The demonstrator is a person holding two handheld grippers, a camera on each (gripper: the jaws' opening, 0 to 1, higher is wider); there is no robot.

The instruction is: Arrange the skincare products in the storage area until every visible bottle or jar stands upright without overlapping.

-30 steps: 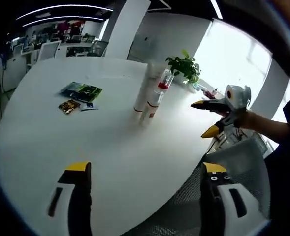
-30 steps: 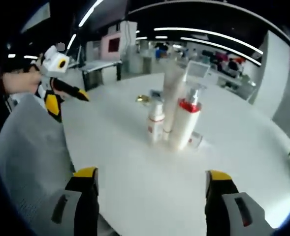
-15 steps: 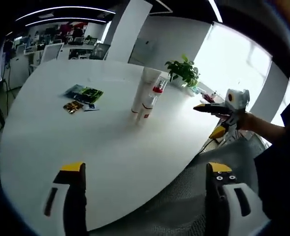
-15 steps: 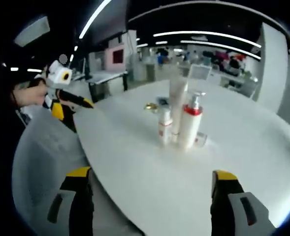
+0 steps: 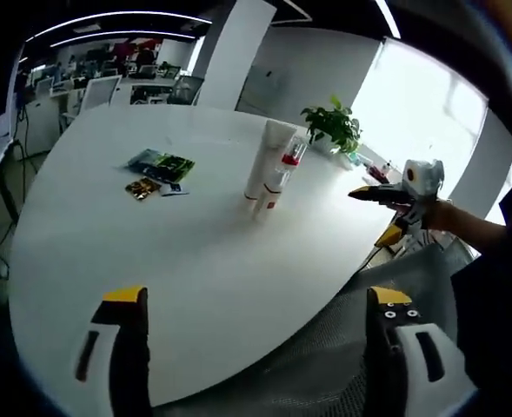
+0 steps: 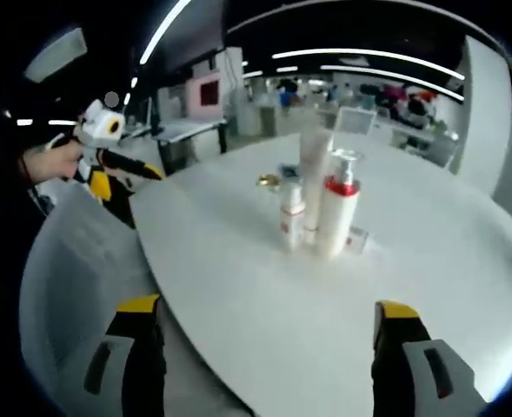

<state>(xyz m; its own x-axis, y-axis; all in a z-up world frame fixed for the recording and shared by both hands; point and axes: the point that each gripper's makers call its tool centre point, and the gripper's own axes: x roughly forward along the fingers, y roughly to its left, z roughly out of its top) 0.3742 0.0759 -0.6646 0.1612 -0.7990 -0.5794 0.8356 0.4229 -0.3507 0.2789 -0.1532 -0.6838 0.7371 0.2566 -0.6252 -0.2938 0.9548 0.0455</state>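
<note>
Close together and upright on the white round table [image 5: 151, 252] stand the skincare products: a tall white tube [image 6: 314, 165], a white pump bottle with a red collar [image 6: 338, 213], a small white bottle with a red label [image 6: 292, 219] and a low jar [image 6: 356, 240]. The left gripper view has the same cluster [image 5: 271, 174] far ahead. My left gripper [image 5: 256, 295] is open, over the table's near edge, holding nothing. My right gripper [image 6: 268, 306] is open too, well short of the bottles. Each gripper is seen in the other's view: right gripper [image 5: 367, 215], left gripper [image 6: 123, 176], both off the table edge.
Green packets [image 5: 161, 163] and a gold sachet [image 5: 142, 187] lie left of the products. A potted plant [image 5: 332, 126] stands at the table's far side. A grey mesh chair [image 5: 421, 274] sits below the table edge between the two hands.
Both cameras have drawn back from the table, so the products look smaller and the table edge and chair show more. The products have not moved. Both grippers stay open.
</note>
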